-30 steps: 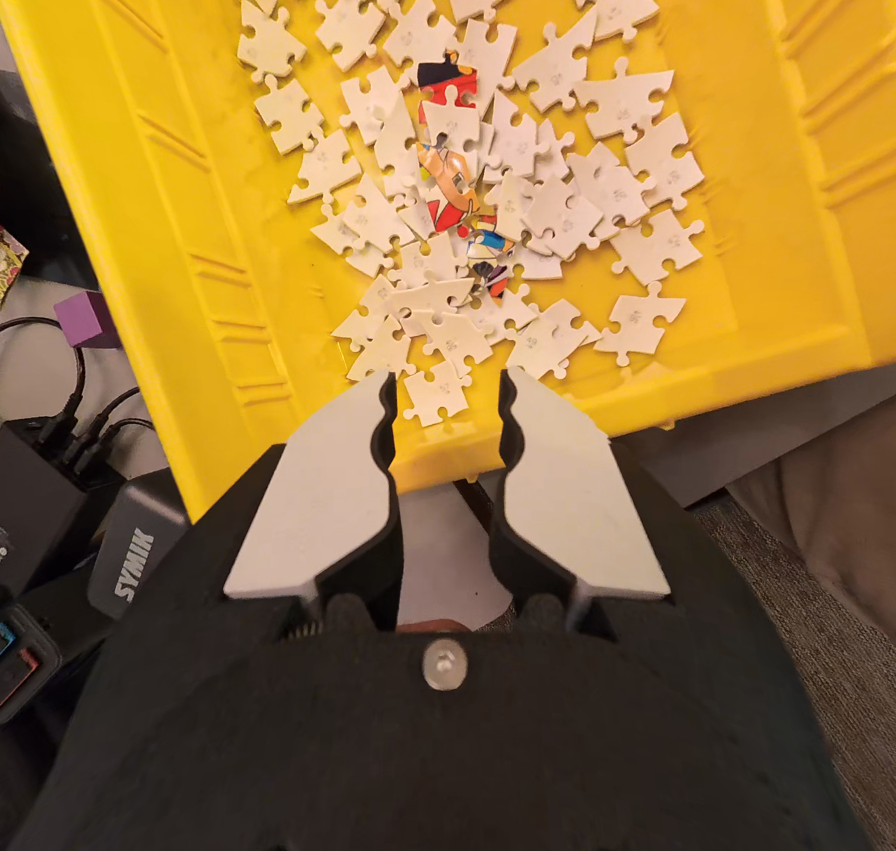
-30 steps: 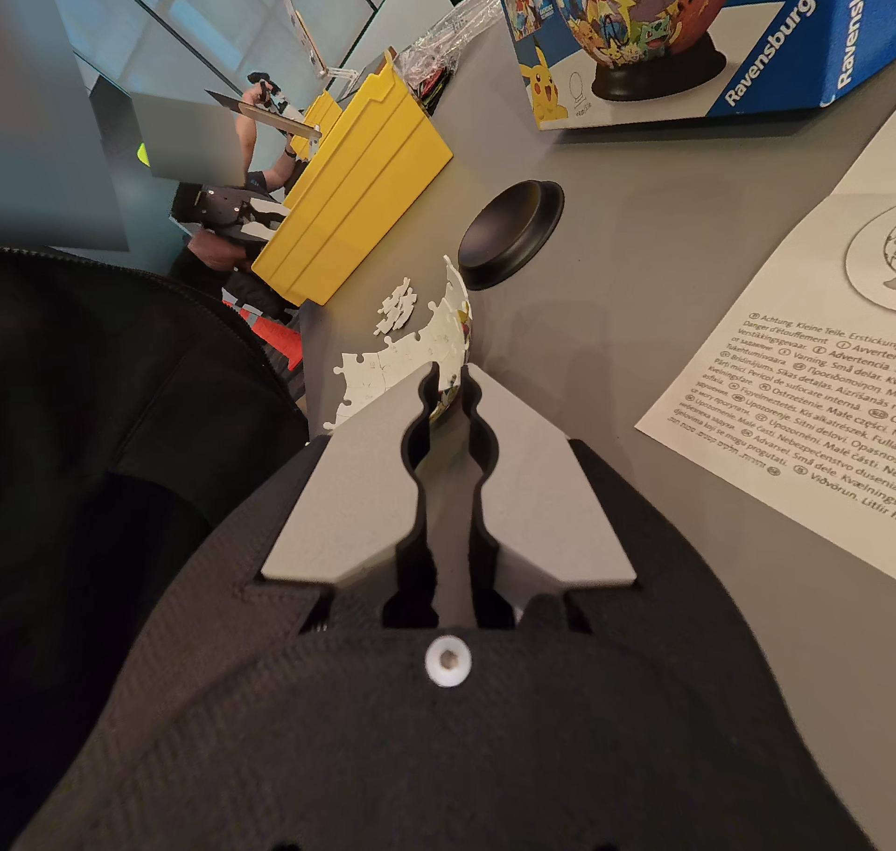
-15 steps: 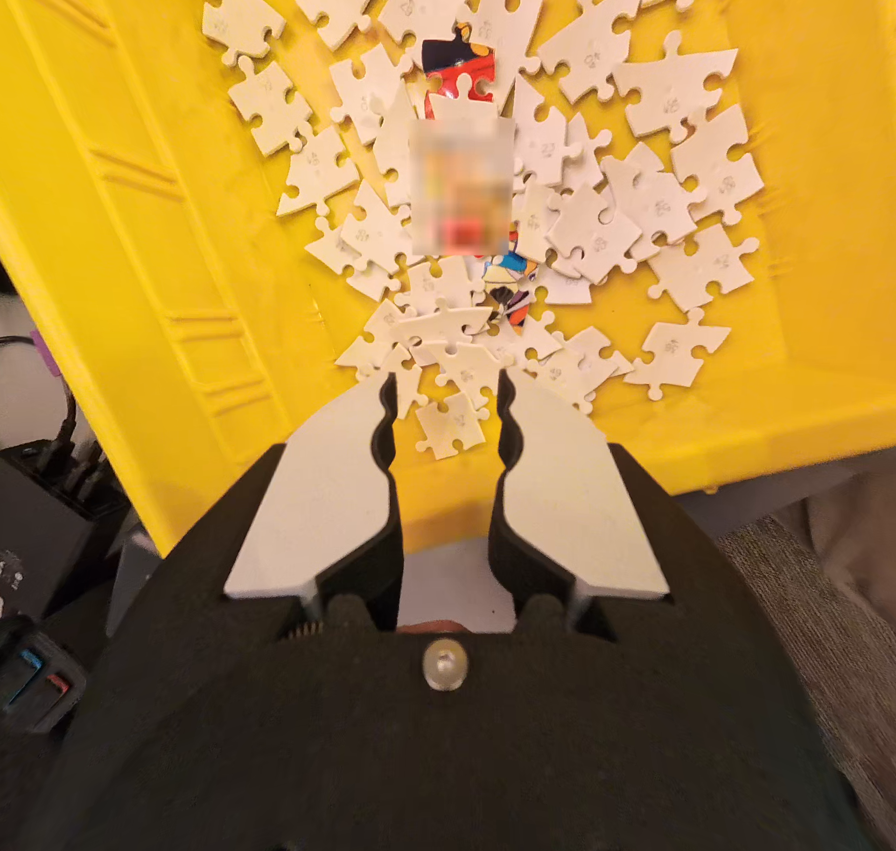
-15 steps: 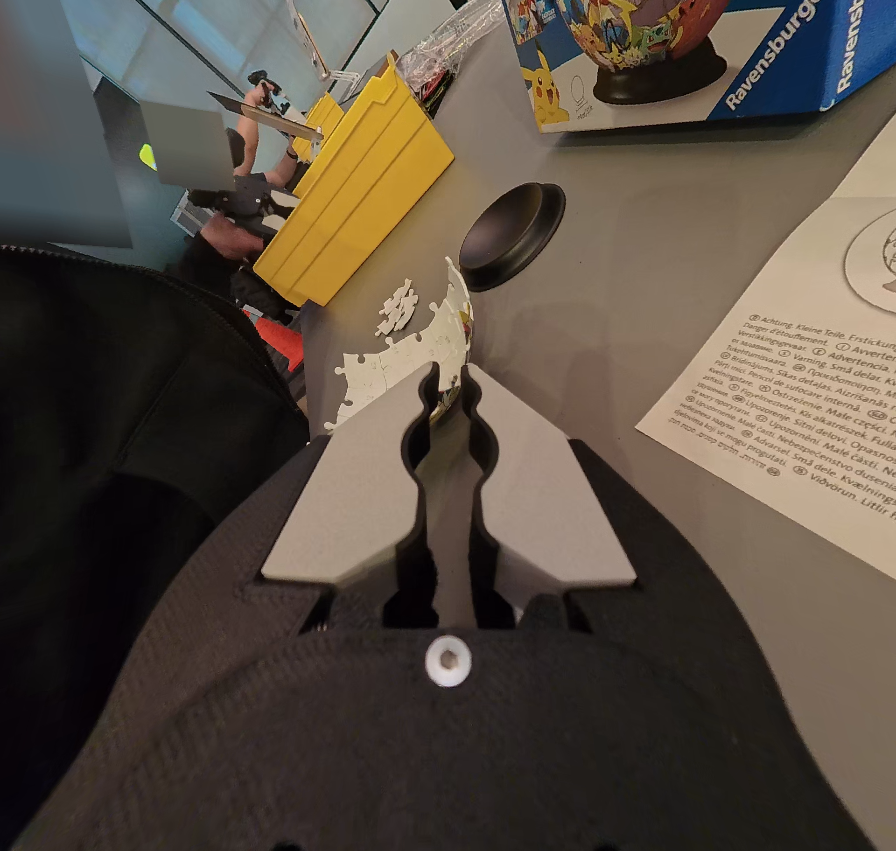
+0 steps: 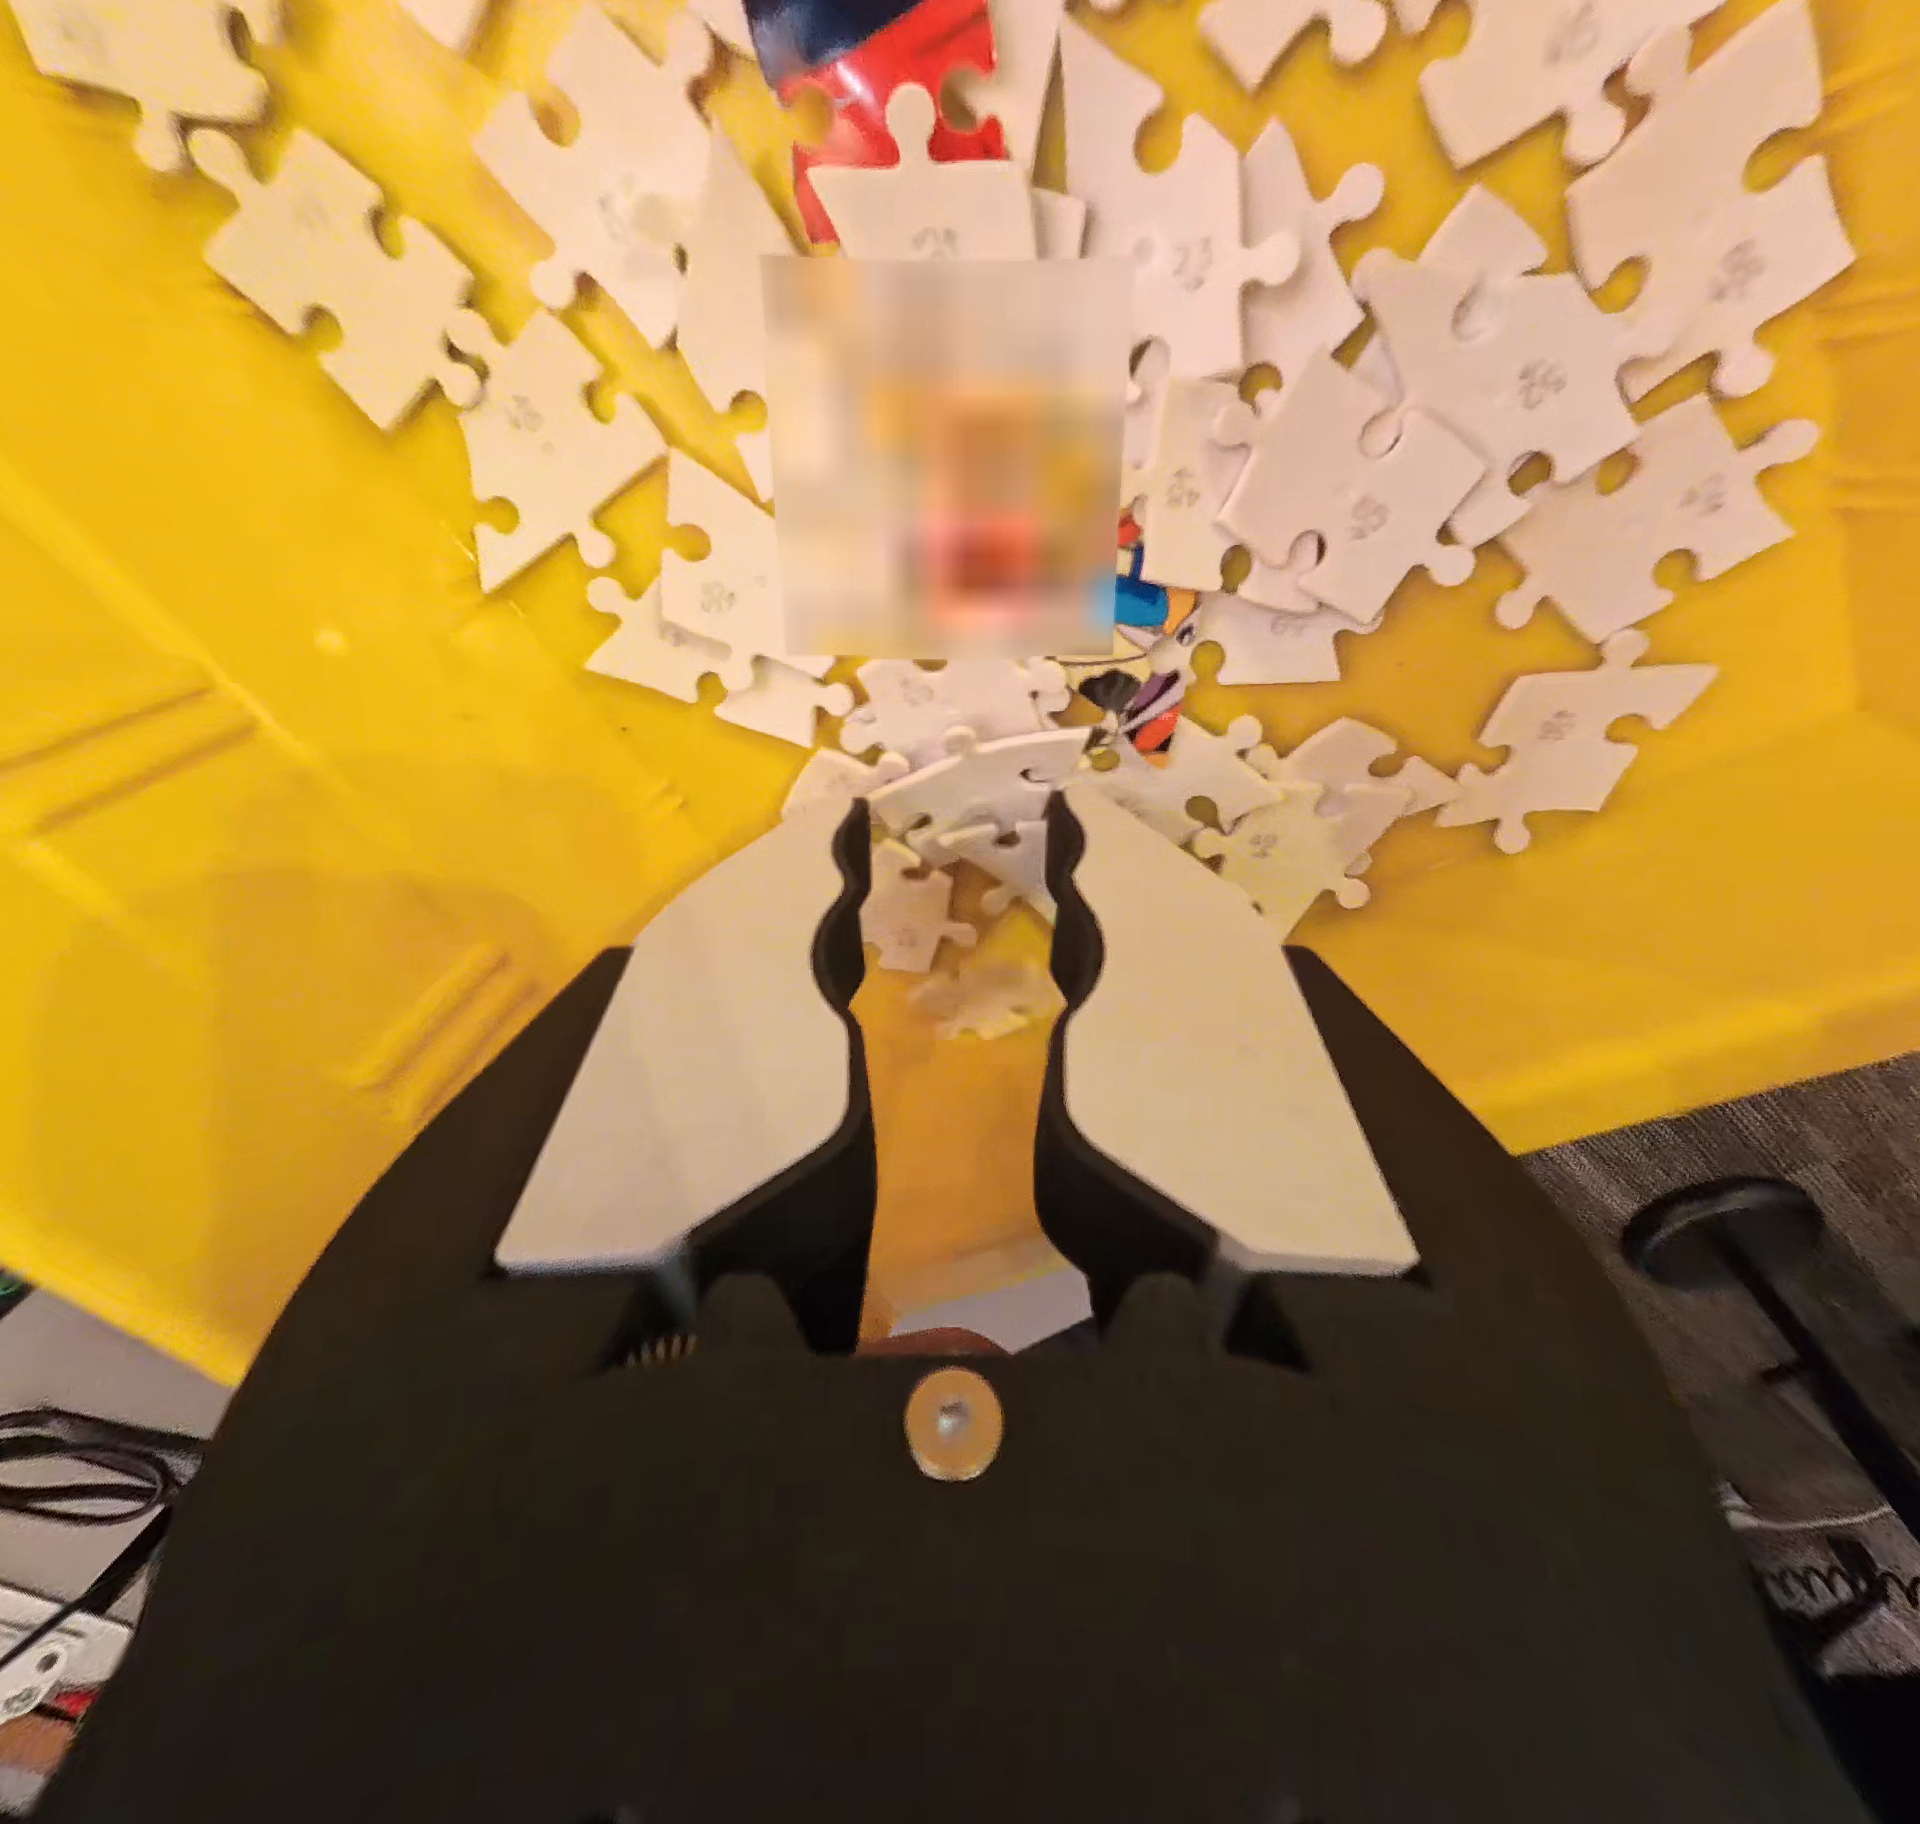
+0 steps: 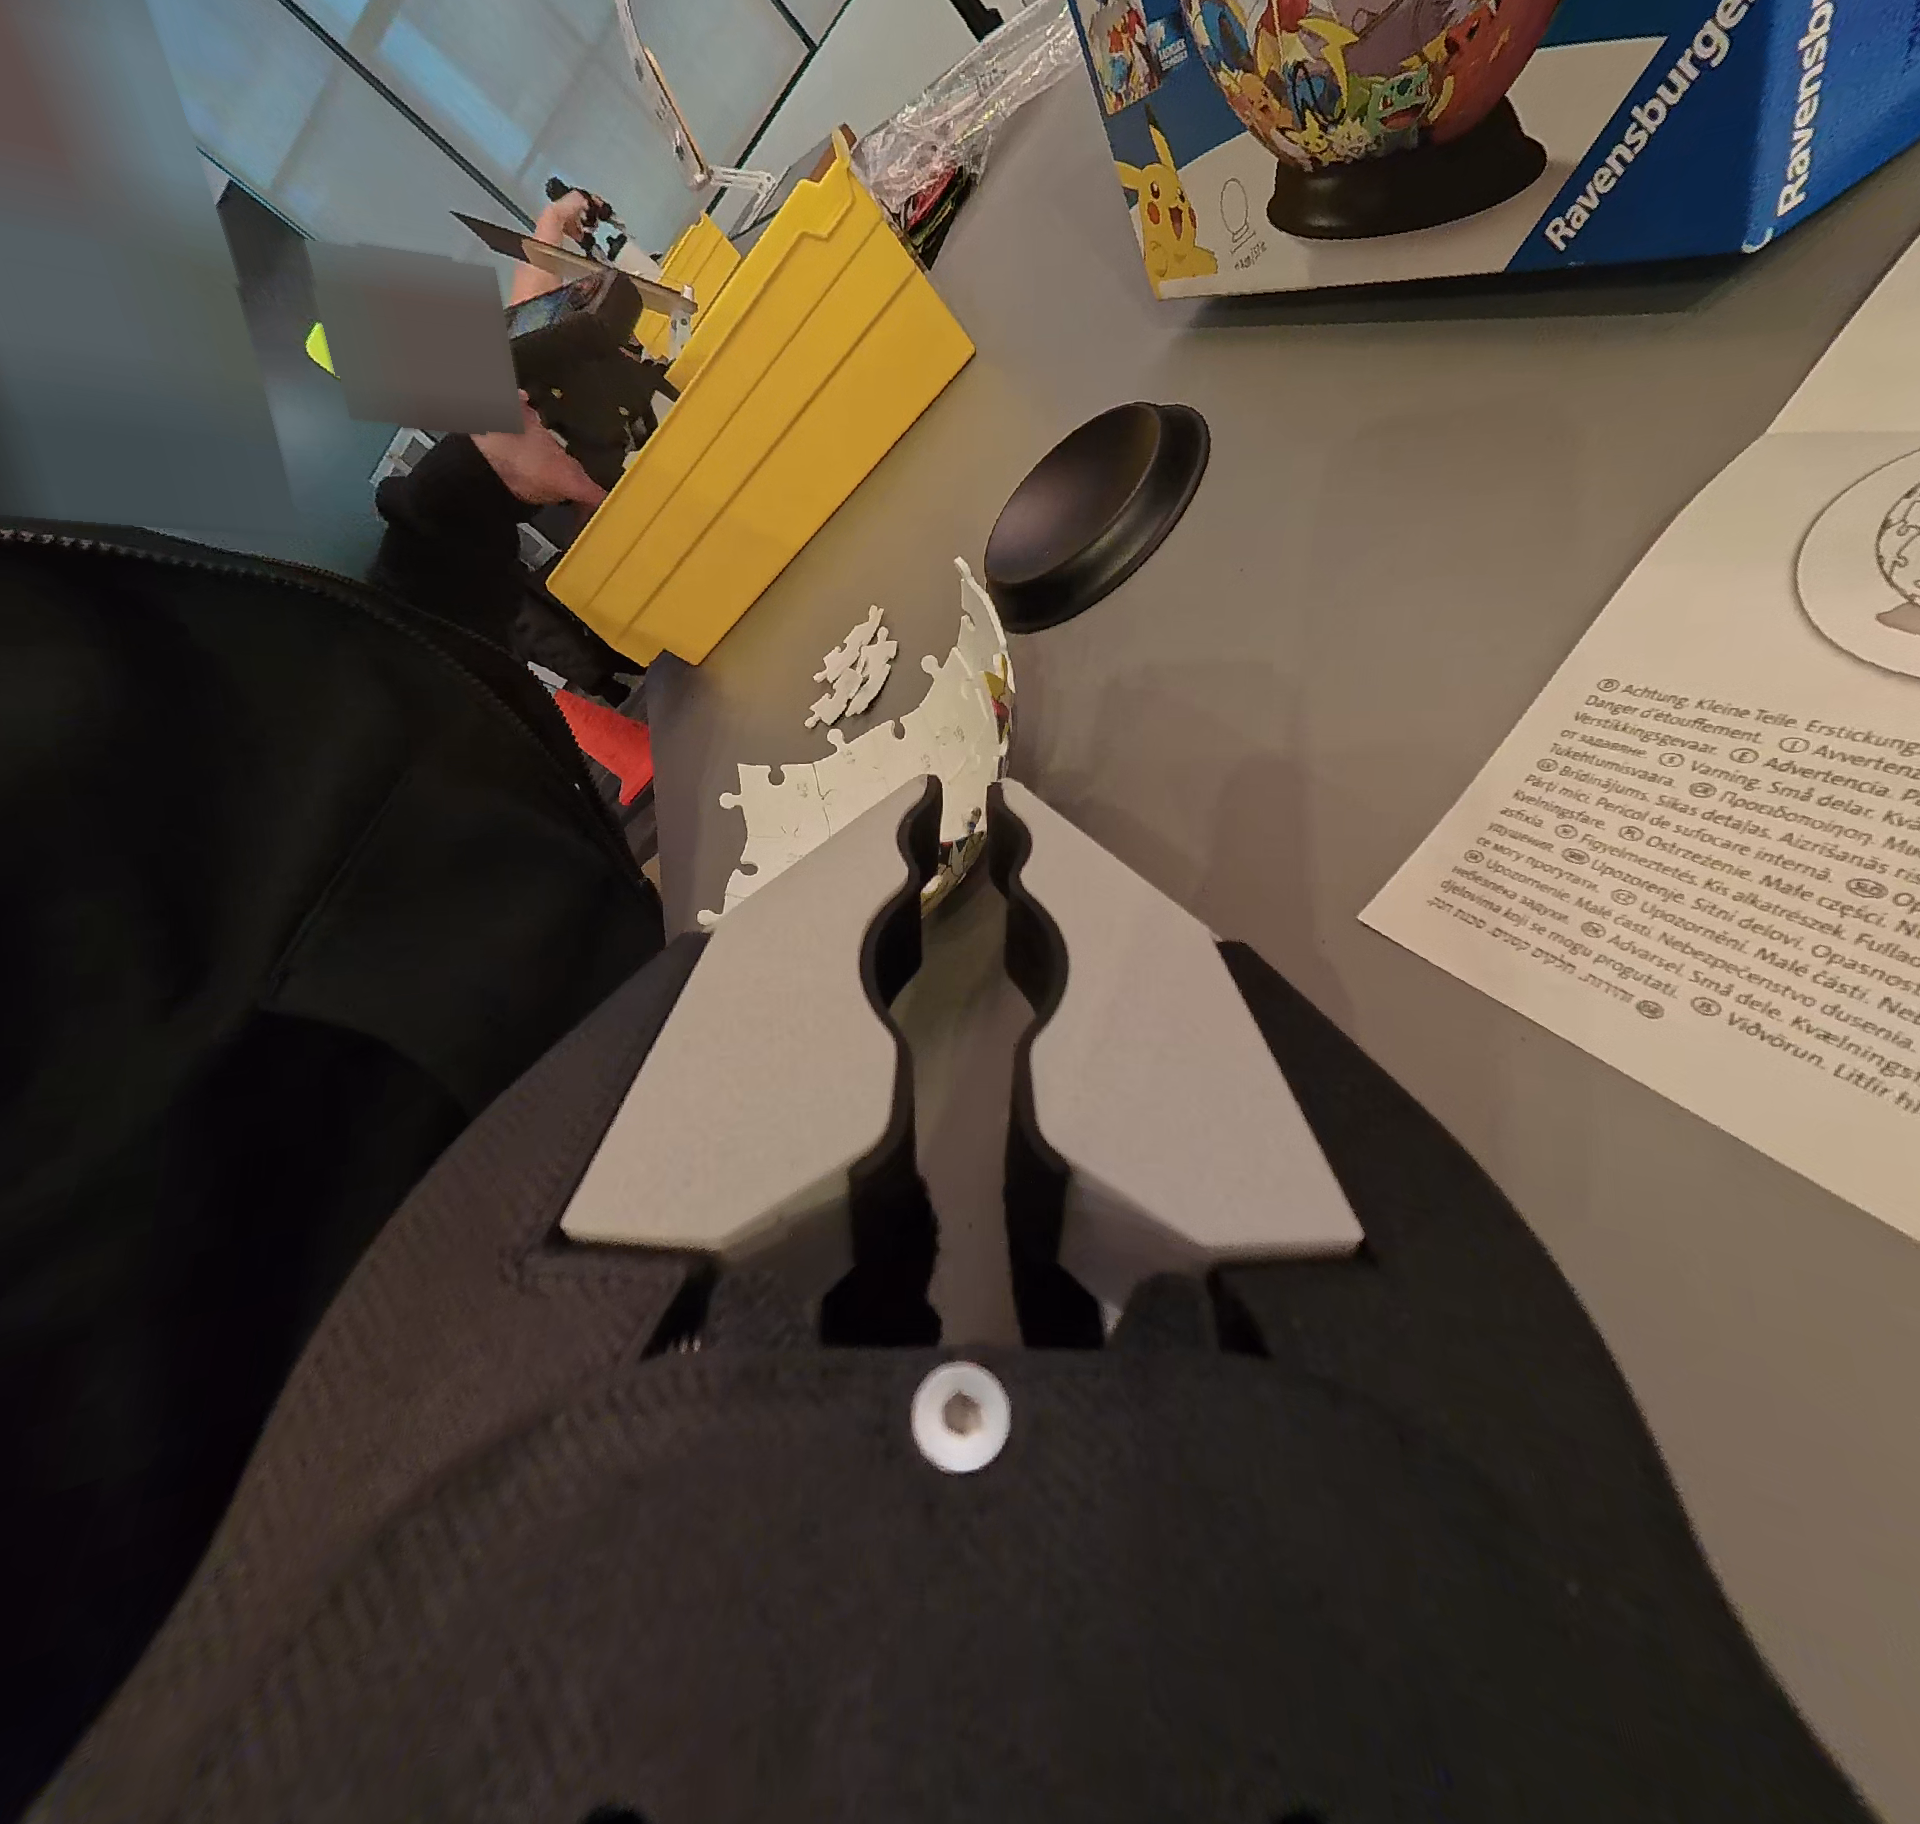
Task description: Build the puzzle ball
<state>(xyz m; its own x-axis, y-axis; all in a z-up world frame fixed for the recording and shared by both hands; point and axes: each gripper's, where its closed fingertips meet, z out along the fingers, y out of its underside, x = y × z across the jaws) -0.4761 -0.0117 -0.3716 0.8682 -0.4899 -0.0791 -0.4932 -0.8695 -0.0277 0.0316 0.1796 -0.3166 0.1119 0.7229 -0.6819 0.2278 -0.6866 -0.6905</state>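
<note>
Yellow bin (image 5: 260,839) of white puzzle pieces (image 5: 1351,486), our left gripper (image 5: 954,824) spread above them, our right gripper (image 6: 966,803) clamping the half-built puzzle ball (image 6: 961,704).

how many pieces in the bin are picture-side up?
2 clearly: a red and dark blue puzzle piece at the far end of the yellow plastic bin, and a multicoloured piece just beyond the left gripper. A blur patch may hide more.

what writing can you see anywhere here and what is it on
Blue puzzle box: large white brand lettering, legible, not quoted here.
Instruction sheet: rows of small print, legible in part, not quoted.
White puzzle pieces in the yellow bin: faint marks on backs, too blurred.
</note>
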